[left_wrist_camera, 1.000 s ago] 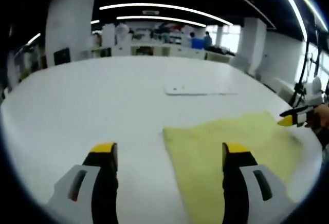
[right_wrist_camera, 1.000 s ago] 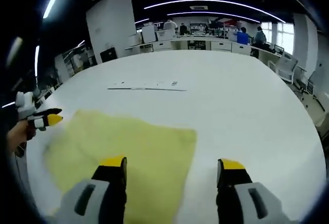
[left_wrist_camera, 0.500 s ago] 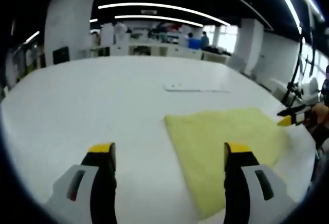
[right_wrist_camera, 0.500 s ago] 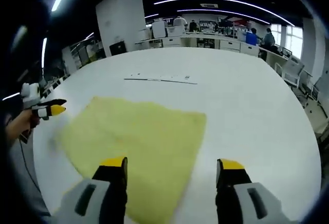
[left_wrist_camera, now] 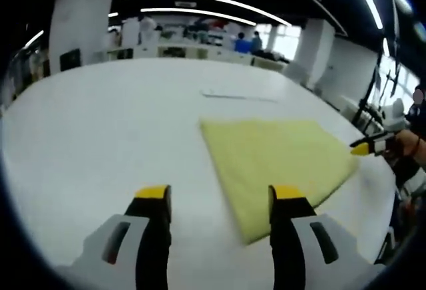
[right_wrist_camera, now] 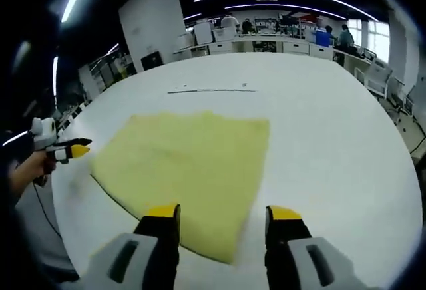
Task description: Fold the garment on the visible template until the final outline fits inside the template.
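Yellow garment [left_wrist_camera: 276, 160] lies flat on the white worktop [left_wrist_camera: 100, 130], folded to a rough four-sided shape, one corner pointing toward the near edge between the two tools. A thin pale outline further out on the worktop looks like the template [right_wrist_camera: 213, 91] — the garment sits near it, apart from it, not on it, as far as I can tell. Left tool [left_wrist_camera: 216, 200] hovers over the near corner, jaws apart, holding nothing; right tool [right_wrist_camera: 223, 215] likewise spread and empty over the opposite near edge. In the left gripper view the right tool's tip shows at the far right, beside the cloth's corner. Risks — a one-sided pinch on the soft cloth could drag the layers and undo the fold; grabbing just the top layer would skew the outline; a pull toward the near edge could slide the corner off the worktop; the final shape may land outside the template.
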